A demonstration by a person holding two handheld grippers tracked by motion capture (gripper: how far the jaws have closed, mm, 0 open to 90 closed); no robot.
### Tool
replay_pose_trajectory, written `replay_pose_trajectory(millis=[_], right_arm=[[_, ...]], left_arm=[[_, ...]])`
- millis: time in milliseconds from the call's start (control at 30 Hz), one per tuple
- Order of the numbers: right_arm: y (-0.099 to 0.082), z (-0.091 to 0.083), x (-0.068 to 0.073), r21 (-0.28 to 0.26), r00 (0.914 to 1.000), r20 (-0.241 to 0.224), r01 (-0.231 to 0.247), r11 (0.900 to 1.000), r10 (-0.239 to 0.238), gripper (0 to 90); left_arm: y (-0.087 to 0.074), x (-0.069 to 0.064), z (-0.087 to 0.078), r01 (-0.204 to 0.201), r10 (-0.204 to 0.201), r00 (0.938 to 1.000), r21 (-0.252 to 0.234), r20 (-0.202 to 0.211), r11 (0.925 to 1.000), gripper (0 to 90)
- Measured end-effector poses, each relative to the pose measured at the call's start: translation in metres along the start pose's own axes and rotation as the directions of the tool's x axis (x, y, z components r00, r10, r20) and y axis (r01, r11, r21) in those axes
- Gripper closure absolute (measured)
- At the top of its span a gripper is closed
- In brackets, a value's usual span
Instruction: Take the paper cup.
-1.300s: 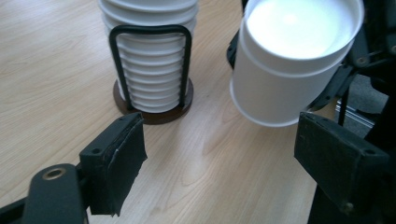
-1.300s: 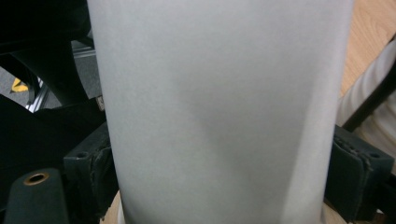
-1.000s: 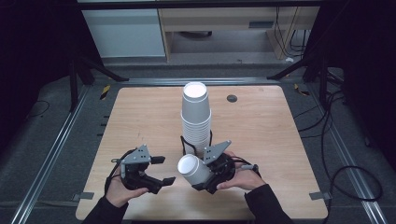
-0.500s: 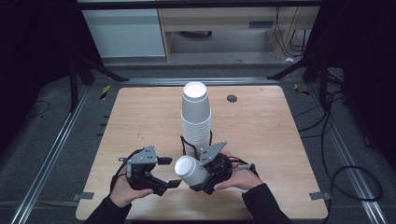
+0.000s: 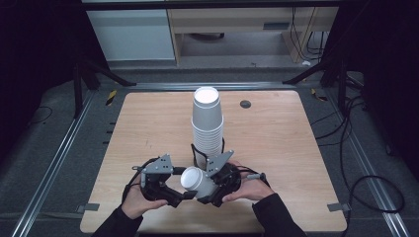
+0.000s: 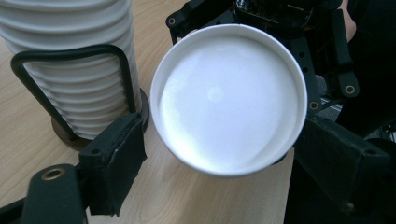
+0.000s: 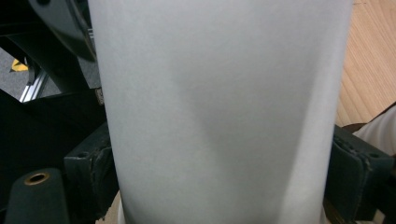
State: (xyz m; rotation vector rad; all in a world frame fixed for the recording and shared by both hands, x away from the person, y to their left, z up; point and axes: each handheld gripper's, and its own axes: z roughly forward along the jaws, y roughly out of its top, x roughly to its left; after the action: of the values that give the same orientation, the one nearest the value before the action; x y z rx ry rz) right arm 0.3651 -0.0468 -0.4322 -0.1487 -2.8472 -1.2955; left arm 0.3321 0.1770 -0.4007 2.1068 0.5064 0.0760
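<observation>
Handover step: right gripper (image 5: 211,190) clamped on the side of a single paper cup (image 5: 194,180) held sideways above the near bench (image 5: 276,133) edge, left gripper (image 5: 179,195) spread around its rim; next, probably close left, then release right.

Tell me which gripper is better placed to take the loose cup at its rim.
Left. The left gripper is open with the loose cup mouth-on between its jaws; the right gripper is already clamped on the cup's body, beside the cup stack.
</observation>
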Motion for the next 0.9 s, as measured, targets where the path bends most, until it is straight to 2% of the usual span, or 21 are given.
replay_pose_trajectory(millis=[333, 900], right_arm=[[0.0043, 0.0065, 0.001, 0.004, 0.9999, -0.011, 0.004, 1.0, -0.004, 13.3], [0.0098, 0.0094, 0.0018, 0.007, 0.9999, -0.012, 0.012, 0.9999, -0.012, 13.2]], left_arm=[[0.0002, -0.0006, 0.0078, 0.0, 0.0, 1.0, 0.018, 0.004, 0.9998, 16.2], [-0.0002, -0.0007, 0.0096, 0.014, -0.014, 0.9999, 0.014, 0.004, 0.9998, 19.1]])
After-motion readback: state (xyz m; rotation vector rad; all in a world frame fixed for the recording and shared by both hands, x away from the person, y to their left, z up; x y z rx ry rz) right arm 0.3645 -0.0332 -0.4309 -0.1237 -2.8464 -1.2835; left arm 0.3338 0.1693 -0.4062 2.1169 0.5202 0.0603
